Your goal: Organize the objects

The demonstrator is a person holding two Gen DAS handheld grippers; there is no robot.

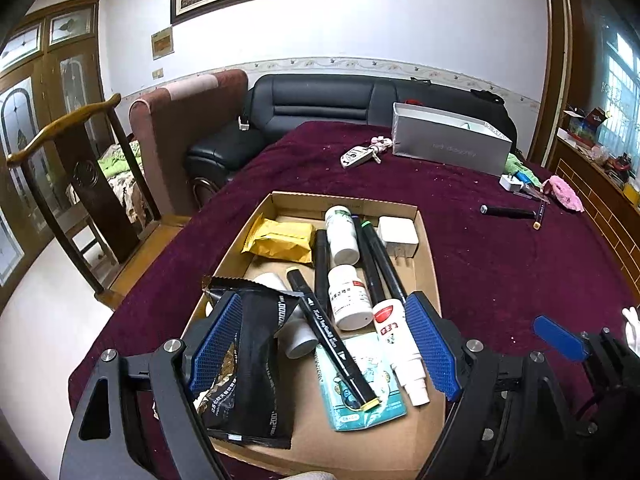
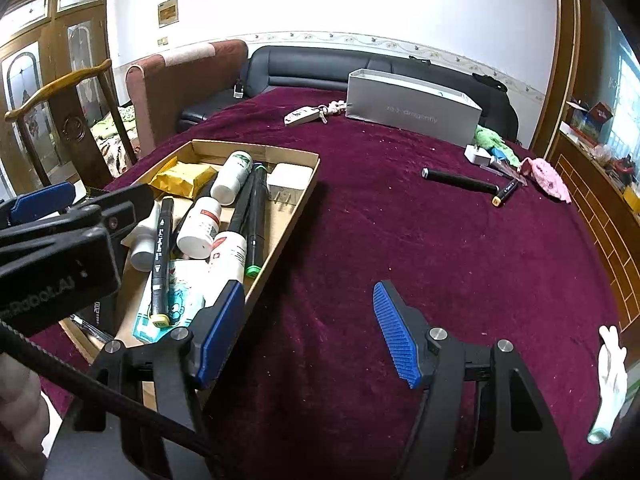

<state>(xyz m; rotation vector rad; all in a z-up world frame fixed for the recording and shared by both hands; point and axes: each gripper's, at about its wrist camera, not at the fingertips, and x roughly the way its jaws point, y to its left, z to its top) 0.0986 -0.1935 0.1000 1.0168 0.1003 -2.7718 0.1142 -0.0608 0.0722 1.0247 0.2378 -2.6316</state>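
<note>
A shallow cardboard tray (image 1: 422,240) (image 2: 308,184) on the maroon tablecloth holds a yellow packet (image 1: 280,240), white pill bottles (image 1: 348,296), black markers (image 1: 332,332), a white spray bottle (image 1: 400,344), a white charger (image 1: 398,232), a teal packet (image 1: 360,380) and a black snack bag (image 1: 252,368). My left gripper (image 1: 324,344) is open above the tray's near end, its left pad beside the black bag. My right gripper (image 2: 308,332) is open and empty over bare cloth right of the tray. A black marker (image 2: 460,180) and another marker (image 2: 506,192) lie loose on the cloth.
A grey box (image 2: 412,108) stands at the table's far side with a key fob (image 2: 304,115) left of it. A white plug (image 2: 478,154), green cloth and a pink item (image 2: 546,178) lie at the far right. A wooden chair (image 1: 80,168) and sofa stand beyond the table.
</note>
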